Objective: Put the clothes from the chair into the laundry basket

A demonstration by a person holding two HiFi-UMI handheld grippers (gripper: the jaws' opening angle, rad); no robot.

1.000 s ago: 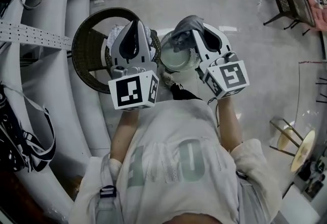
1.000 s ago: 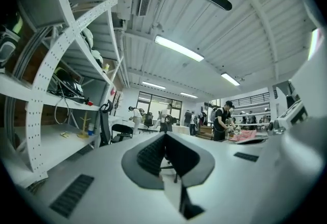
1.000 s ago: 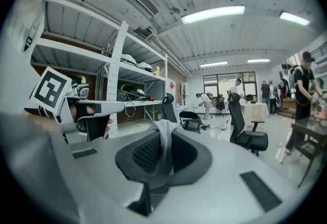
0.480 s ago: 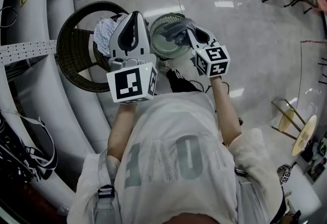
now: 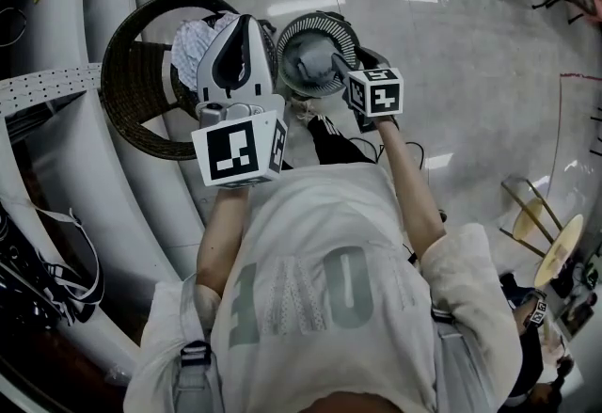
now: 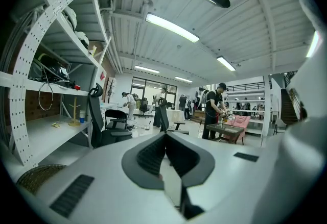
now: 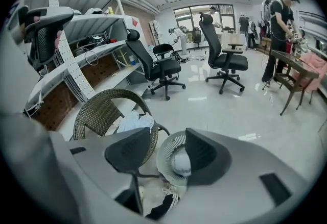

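Wicker chair, dark brown, round-backed [image 5: 132, 96]: stands on the pale glossy floor [image 5: 451, 44], just beside the basket.
Clothes on the chair: a pale patterned bundle of cloth [image 5: 193, 49] lies on the seat.
Laundry basket: a round white slatted basket [image 5: 324, 23] on the floor, with a grey garment [image 5: 306, 58] lying inside it.
My right gripper [image 7: 167, 141]: tilted down over the basket. Its fingers have just been opening and now stand spread, with nothing between them and the garment below.
My left gripper [image 6: 165, 139]: held over the chair's near edge, fingers pressed together on nothing.
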